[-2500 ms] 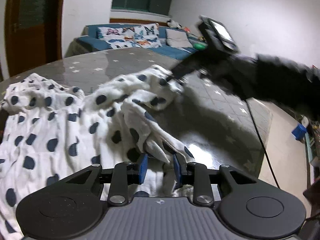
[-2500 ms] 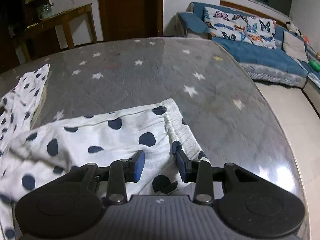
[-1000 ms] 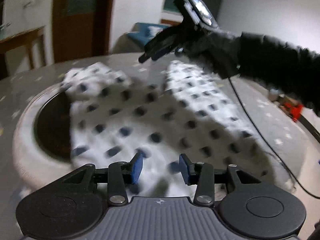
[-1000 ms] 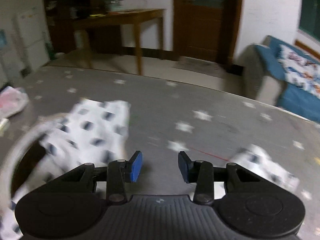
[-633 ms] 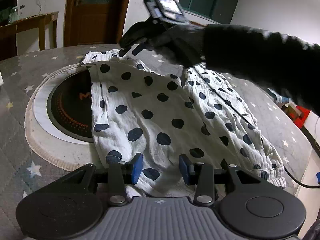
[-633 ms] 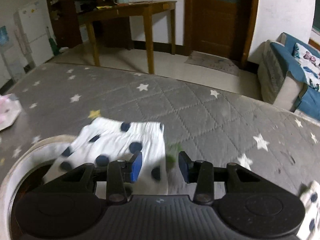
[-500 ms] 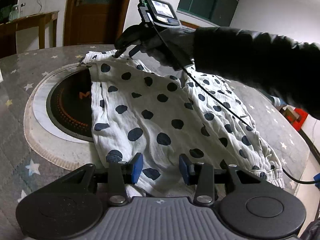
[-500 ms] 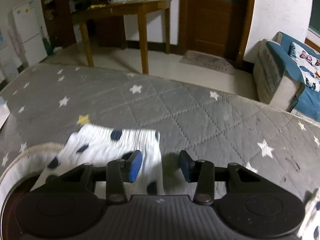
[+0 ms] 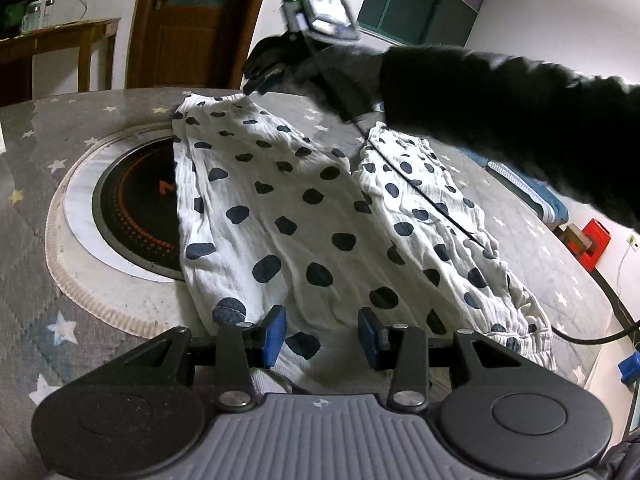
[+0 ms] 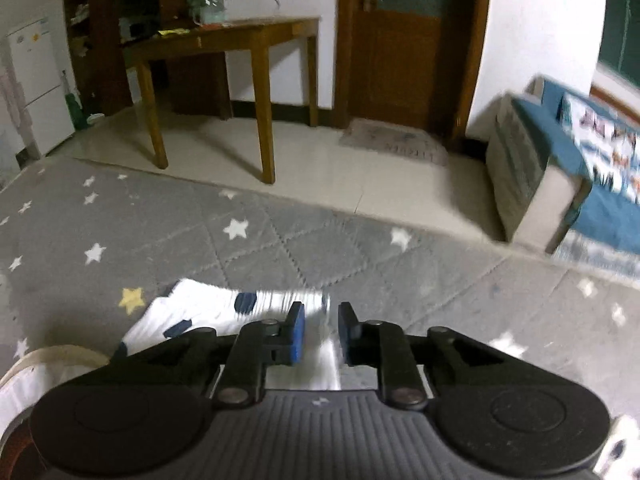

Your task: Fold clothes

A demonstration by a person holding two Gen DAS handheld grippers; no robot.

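Observation:
White trousers with dark blue dots (image 9: 304, 216) lie spread on the grey star-patterned table cover (image 9: 36, 128), legs pointing away from me, one leg over the round hob. My left gripper (image 9: 322, 334) is open, with the near waistband cloth between its blue pads. My right gripper (image 9: 260, 82) hovers at the far leg's cuff. In the right wrist view the right gripper (image 10: 321, 334) has its jaws narrowed over the corner of that cuff (image 10: 240, 304); the blur hides whether they pinch it.
A round black induction hob (image 9: 132, 208) with a pale ring sits in the table, partly under the trousers. A black cable (image 9: 424, 196) runs across the right leg. Beyond are a wooden side table (image 10: 224, 40), a door (image 10: 400, 60) and a blue sofa (image 10: 580, 184).
The trousers went from bunched to spread flat. My left gripper let go and stands open at the waistband. My right gripper moved to the far cuff and its jaws have narrowed.

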